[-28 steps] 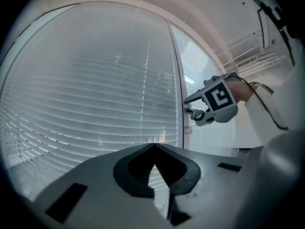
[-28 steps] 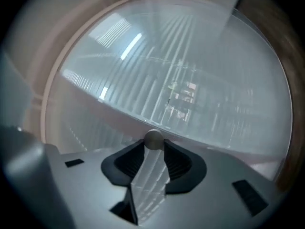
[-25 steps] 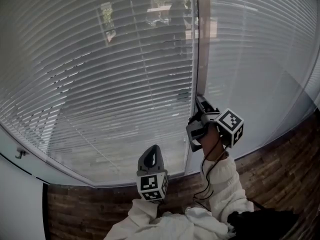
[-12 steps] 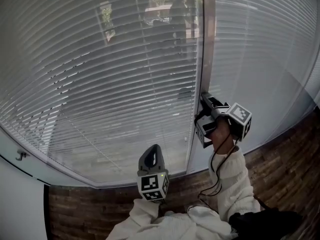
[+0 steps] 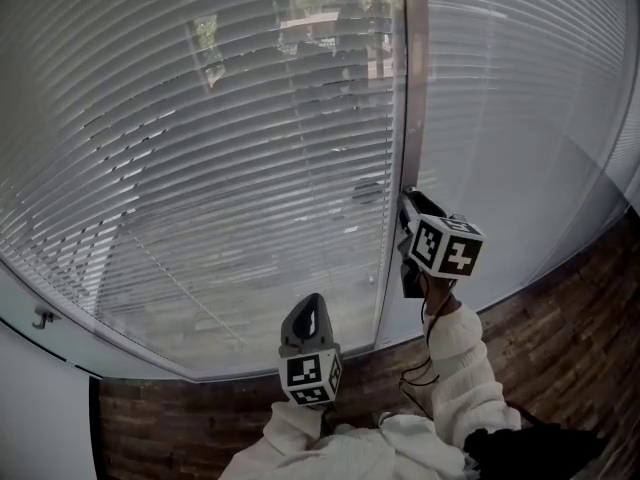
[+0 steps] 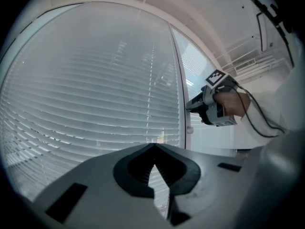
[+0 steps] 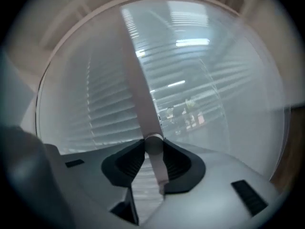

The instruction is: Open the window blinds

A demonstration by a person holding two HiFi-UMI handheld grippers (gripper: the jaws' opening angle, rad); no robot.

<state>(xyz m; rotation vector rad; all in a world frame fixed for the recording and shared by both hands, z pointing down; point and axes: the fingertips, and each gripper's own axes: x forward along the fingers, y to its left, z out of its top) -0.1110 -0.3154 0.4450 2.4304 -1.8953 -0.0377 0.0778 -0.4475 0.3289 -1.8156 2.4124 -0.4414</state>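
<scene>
Window blinds of thin white horizontal slats (image 5: 220,168) cover both panes; they look light and easily bent, so best worked by the control. Right gripper (image 5: 407,204) fingers seem to pinch a small round pale knob (image 7: 153,141) on the beige upright frame (image 5: 413,88); left gripper (image 5: 308,306) hangs low, fingers pressed together

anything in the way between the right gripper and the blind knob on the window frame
Nothing visible does. The right gripper is at the window frame between the two blinds, and the small round knob sits right between its fingers, gripped on both sides.
</scene>
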